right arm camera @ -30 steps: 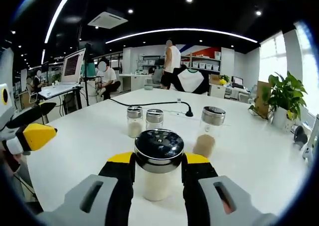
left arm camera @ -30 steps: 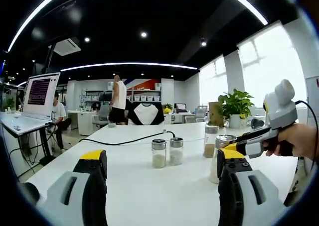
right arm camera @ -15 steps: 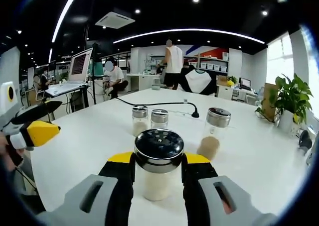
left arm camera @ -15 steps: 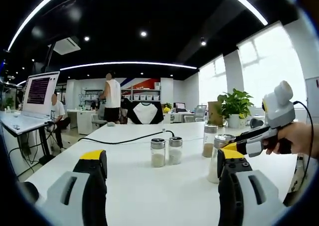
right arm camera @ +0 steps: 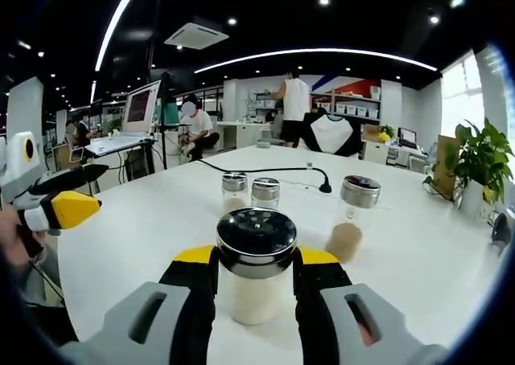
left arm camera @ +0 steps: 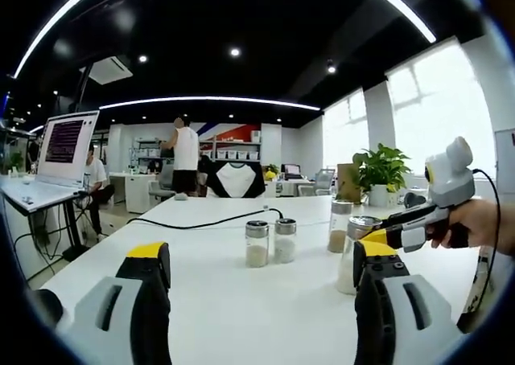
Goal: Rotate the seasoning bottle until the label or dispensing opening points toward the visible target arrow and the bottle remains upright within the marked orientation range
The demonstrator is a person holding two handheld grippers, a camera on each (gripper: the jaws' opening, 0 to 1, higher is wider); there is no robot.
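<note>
A glass seasoning bottle with a black perforated lid and pale contents stands upright on the white table. My right gripper is shut on it, one yellow-tipped jaw on each side. In the left gripper view the same bottle shows at the right with the right gripper around it, held by a hand. My left gripper is open over bare table with nothing between its jaws. It also shows at the left edge of the right gripper view, left gripper.
Two small shakers stand side by side mid-table. A taller jar of brown seasoning stands to their right. A black cable crosses the far table. A potted plant sits at the far right. People and desks fill the background.
The right gripper view has swung, so the shakers and jar slid rightwards in it; the bottle stays held between its jaws. The left gripper has barely moved. A person in the back has walked.
</note>
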